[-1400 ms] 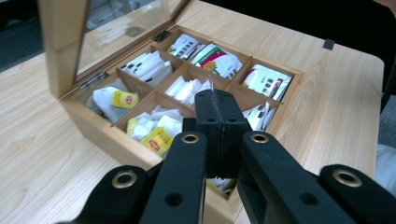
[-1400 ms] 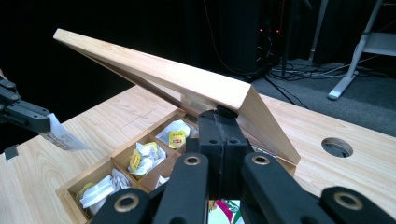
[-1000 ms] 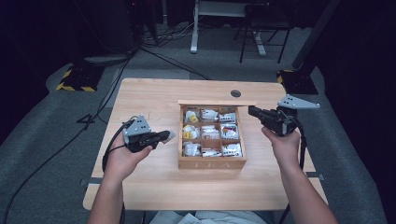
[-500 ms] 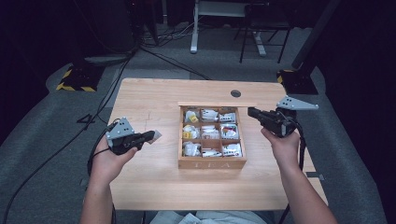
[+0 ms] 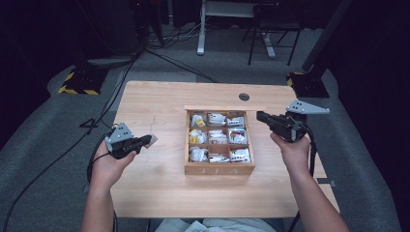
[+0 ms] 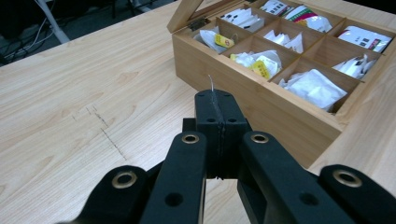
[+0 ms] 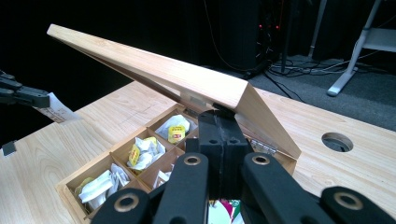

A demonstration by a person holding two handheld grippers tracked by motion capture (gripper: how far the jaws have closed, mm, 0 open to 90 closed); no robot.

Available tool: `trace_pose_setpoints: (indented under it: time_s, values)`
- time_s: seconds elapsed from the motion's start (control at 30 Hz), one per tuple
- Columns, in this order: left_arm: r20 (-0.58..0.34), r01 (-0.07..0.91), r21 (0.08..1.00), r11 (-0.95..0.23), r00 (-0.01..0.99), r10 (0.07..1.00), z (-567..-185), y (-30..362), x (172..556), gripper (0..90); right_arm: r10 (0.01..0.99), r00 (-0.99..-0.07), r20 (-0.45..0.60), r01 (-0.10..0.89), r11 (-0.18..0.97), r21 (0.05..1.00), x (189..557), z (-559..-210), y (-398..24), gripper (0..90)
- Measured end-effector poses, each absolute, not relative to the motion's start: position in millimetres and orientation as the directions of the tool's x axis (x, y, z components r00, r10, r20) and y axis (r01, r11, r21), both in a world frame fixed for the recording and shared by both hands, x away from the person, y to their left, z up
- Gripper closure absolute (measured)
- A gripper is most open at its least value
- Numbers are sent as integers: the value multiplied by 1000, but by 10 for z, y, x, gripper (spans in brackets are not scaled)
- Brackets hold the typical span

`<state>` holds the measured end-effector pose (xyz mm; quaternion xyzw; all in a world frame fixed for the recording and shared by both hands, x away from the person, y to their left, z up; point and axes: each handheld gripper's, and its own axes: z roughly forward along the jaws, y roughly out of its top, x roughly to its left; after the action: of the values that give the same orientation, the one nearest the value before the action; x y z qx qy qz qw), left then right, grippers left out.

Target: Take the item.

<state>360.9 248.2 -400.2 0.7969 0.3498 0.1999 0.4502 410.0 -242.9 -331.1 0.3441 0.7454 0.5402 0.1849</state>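
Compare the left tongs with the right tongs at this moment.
The left tongs are shut on a white tea sachet; the right tongs are shut with nothing between them. The left tongs hang over the bare table, left of the tea box; the right tongs sit at the box's far right corner, tips against the raised lid. Both are black, hand-held and point towards the box.

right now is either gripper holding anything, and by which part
The left gripper pinches a small white tea bag packet by one edge, away from the wooden tea box. The right gripper is shut under the raised lid; whether it props it cannot be told.
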Motion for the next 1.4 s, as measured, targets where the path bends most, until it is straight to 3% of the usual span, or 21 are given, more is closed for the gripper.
trace_pose_setpoints:
  time_s: [1.07,1.4]
  values:
    - [32,425,817,-389,641,767,-4559,2543,3883,898,710,-697,102,330,191,924,4114,-3352,-2421,897]
    - [55,419,816,-399,629,775,-4591,2516,3898,804,711,-696,102,334,195,922,4124,-3365,-2418,898]
